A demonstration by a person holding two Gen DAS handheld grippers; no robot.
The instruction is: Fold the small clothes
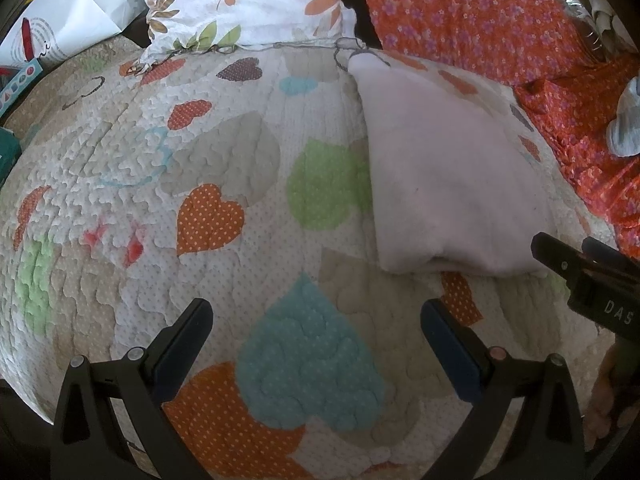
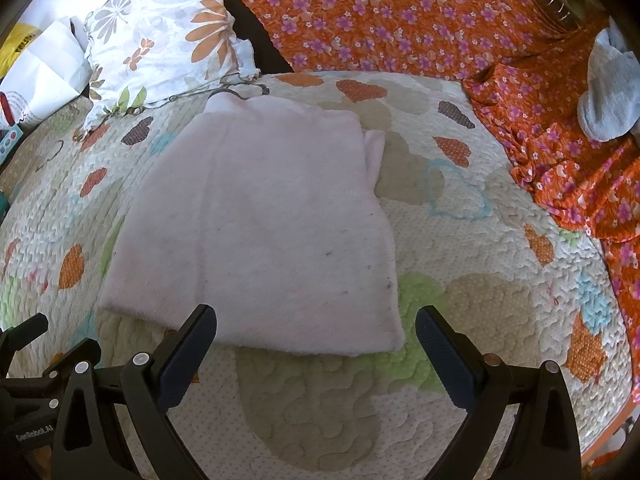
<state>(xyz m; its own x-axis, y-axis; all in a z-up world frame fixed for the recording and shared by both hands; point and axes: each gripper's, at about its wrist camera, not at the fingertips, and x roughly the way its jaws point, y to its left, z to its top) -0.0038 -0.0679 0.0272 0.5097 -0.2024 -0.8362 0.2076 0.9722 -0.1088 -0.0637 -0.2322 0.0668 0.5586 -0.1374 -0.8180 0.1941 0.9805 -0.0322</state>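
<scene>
- The folded pale pink garment [image 2: 256, 216] lies flat on the heart-patterned quilt [image 2: 460, 280].
- Left hand-held gripper [image 1: 316, 344]: jaws wide apart, empty, beside the garment.
- Right hand-held gripper [image 2: 316, 348]: jaws wide apart, empty, at the garment's near edge.

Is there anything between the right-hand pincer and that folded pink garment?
Nothing but bare quilt separates the open right gripper from the pink garment, per its wrist view.
</scene>
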